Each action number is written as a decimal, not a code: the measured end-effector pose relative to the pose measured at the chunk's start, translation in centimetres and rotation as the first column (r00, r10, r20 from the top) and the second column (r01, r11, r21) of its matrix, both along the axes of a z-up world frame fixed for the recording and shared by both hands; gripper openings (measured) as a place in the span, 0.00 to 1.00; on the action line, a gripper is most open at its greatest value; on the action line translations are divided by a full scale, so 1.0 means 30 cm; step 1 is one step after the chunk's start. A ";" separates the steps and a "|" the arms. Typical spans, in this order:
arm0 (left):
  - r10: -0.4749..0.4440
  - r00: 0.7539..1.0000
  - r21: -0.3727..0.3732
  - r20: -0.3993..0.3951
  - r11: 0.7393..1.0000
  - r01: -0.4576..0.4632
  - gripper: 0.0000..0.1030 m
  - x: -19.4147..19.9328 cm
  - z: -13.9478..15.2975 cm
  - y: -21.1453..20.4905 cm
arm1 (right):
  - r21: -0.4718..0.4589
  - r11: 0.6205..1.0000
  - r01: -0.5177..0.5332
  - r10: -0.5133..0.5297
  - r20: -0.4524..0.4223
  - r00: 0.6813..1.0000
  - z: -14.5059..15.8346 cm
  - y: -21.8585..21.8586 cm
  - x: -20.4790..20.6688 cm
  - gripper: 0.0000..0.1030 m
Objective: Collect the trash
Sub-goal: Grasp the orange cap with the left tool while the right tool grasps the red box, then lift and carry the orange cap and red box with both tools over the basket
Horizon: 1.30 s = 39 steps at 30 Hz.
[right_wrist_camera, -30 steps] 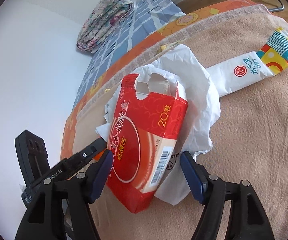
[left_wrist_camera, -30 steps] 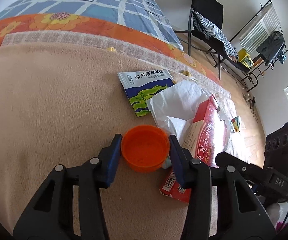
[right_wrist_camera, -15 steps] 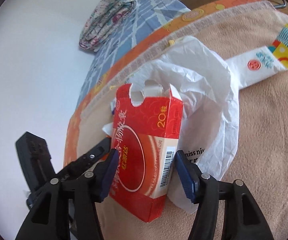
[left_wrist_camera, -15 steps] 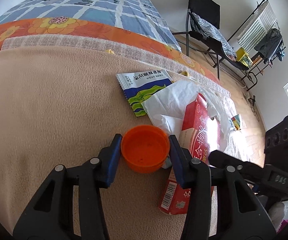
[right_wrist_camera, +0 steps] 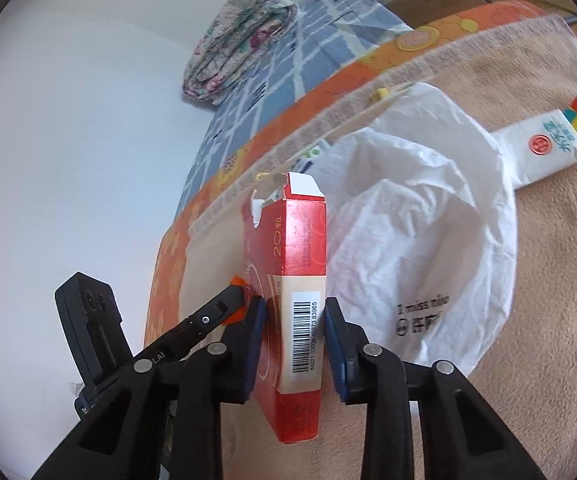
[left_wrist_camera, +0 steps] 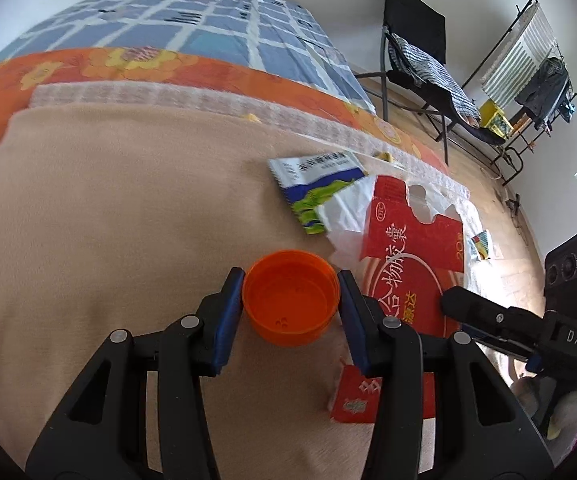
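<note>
On the bed, over a tan fleece blanket [left_wrist_camera: 108, 220] with a soft, matte nap, both tools work side by side.

Left hand-held gripper [left_wrist_camera: 291, 312]: blue pads pressed on opposite walls of a round orange plastic cup [left_wrist_camera: 291, 300], smooth and shallow, mouth facing up. Jaws about half spread, cup held firm.

Right hand-held gripper [right_wrist_camera: 294, 344]: jaws closing on a red cardboard box [right_wrist_camera: 298, 280], flat rectangular carton, glossy print, barcode on the narrow edge facing the camera, torn flap at top. Box stands upright on its edge between the pads; both pads look to be touching its broad faces. In the left wrist view that box [left_wrist_camera: 412, 268] sits at 3 o'clock from the cup, just beside it.

White plastic bag [right_wrist_camera: 420, 248]: thin, crinkled film, mouth gaping in a rough oval, lying at 2 o'clock from the box and touching it.

White carton with colourful end [right_wrist_camera: 548, 140]: long, flat, at 2 o'clock past the bag, partly under its rim.

Blue and green foil sachet [left_wrist_camera: 316, 184]: flat, serrated edge, at 12 o'clock from the cup, its corner under the bag.

Orange floral sheet [left_wrist_camera: 88, 68] and blue checked cover [left_wrist_camera: 192, 28] lie beyond the blanket; folded floral quilt [right_wrist_camera: 240, 36] at the far end.
</note>
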<state>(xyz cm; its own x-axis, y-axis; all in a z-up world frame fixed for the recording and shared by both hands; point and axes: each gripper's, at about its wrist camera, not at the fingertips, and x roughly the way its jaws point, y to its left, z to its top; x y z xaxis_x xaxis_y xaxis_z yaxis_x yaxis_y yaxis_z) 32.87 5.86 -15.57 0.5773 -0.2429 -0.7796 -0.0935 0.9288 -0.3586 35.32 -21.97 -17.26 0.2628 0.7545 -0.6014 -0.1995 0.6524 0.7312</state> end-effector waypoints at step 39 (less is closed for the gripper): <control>-0.095 0.988 0.283 0.120 0.957 0.058 0.46 -0.791 0.393 -0.017 | -0.359 0.916 -0.179 0.310 0.353 0.883 0.460 0.039 -0.671 0.20</control>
